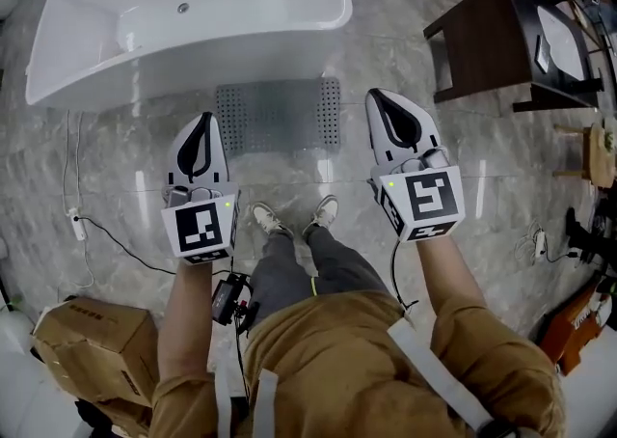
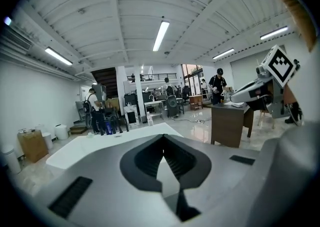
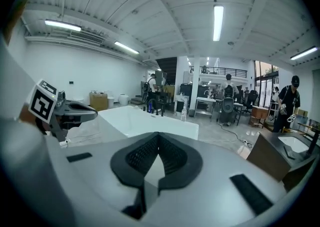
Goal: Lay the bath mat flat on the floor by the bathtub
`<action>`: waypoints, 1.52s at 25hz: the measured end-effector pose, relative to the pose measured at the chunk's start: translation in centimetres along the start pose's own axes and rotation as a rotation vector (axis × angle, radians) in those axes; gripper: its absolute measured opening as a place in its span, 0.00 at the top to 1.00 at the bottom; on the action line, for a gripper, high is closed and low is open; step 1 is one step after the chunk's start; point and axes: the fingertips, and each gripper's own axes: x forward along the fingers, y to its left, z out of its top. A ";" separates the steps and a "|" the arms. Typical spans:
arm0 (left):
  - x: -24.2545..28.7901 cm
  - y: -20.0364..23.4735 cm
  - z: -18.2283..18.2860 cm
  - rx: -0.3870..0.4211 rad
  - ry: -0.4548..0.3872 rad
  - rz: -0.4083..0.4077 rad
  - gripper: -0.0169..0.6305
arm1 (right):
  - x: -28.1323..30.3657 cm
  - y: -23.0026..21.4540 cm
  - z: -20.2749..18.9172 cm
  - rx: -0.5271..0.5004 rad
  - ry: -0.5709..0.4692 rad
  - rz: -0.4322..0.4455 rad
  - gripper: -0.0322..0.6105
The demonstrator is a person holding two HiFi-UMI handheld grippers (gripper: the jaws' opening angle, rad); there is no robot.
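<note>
There is one bath mat (image 1: pixel 280 116), one bathtub (image 1: pixel 183 31), two grippers, namely the left gripper (image 1: pixel 202 127) and the right gripper (image 1: pixel 384 108), one cardboard box (image 1: pixel 92 340), one dark desk (image 1: pixel 487 41) and two shoes (image 1: pixel 270 221).

The person is wearing a mustard short-sleeved shirt (image 1: pixel 337 349), grey trousers (image 1: pixel 289 267) and pale sneakers (image 1: pixel 270 221). The left hand-held gripper (image 1: pixel 201 132) and right hand-held gripper (image 1: pixel 388 113) are showing light-grey shells with black-and-white marker cubes (image 1: pixel 202 229).
</note>
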 end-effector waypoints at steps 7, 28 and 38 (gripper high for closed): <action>-4.7 1.8 2.7 -0.009 -0.050 0.041 0.97 | -3.4 1.9 4.8 0.009 -0.074 0.024 0.95; -14.8 6.3 10.9 -0.086 -0.209 0.117 0.97 | -13.0 1.0 13.1 0.063 -0.209 -0.043 0.94; -16.3 7.8 13.7 -0.038 -0.260 0.124 0.97 | -15.3 0.5 15.4 0.054 -0.251 -0.082 0.95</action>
